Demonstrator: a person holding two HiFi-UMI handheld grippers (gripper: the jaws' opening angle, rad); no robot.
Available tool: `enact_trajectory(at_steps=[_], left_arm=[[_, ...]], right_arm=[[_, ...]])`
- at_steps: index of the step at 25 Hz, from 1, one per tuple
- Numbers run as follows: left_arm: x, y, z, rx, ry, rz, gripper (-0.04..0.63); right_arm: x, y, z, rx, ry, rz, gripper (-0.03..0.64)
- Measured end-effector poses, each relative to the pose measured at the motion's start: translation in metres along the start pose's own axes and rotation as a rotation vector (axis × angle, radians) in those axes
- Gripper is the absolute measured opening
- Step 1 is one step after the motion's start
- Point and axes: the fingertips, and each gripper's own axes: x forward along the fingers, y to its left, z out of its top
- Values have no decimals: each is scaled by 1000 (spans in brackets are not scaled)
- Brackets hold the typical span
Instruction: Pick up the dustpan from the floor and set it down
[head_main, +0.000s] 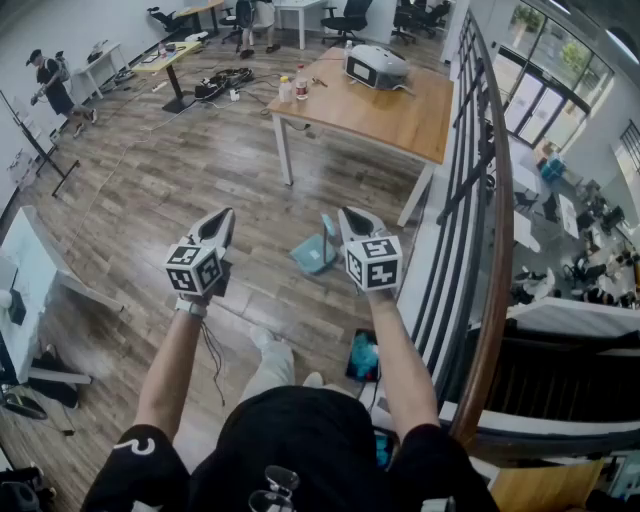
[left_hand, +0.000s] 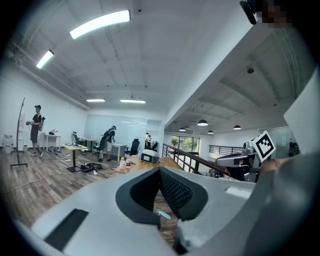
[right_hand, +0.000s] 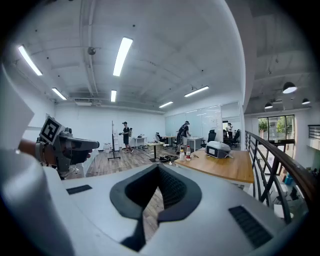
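A teal dustpan (head_main: 312, 254) lies on the wooden floor with its handle sticking up, seen in the head view between my two grippers. My left gripper (head_main: 223, 217) is held in the air to its left, jaws shut with nothing in them. My right gripper (head_main: 350, 214) hovers just right of the handle, also shut and empty. In the left gripper view the closed tips (left_hand: 160, 170) frame a sliver of the dustpan (left_hand: 163, 215) below them. The right gripper view shows its closed tips (right_hand: 159, 167) over bare floor, with no dustpan in sight.
A wooden table (head_main: 400, 115) with a grey device (head_main: 376, 66) and bottles (head_main: 294, 87) stands ahead. A black railing (head_main: 470, 200) runs along the right. A white desk (head_main: 30, 270) is at the left. A blue object (head_main: 363, 356) lies by my feet. People stand far back.
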Motion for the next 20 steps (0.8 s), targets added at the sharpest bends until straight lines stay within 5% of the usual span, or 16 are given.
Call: enact_trajectory(at_steps=[20], left_arm=[[31,57,-13,-51,7,25,-2]], right_arm=[[61,-10,2,-4,30,-3,-5]])
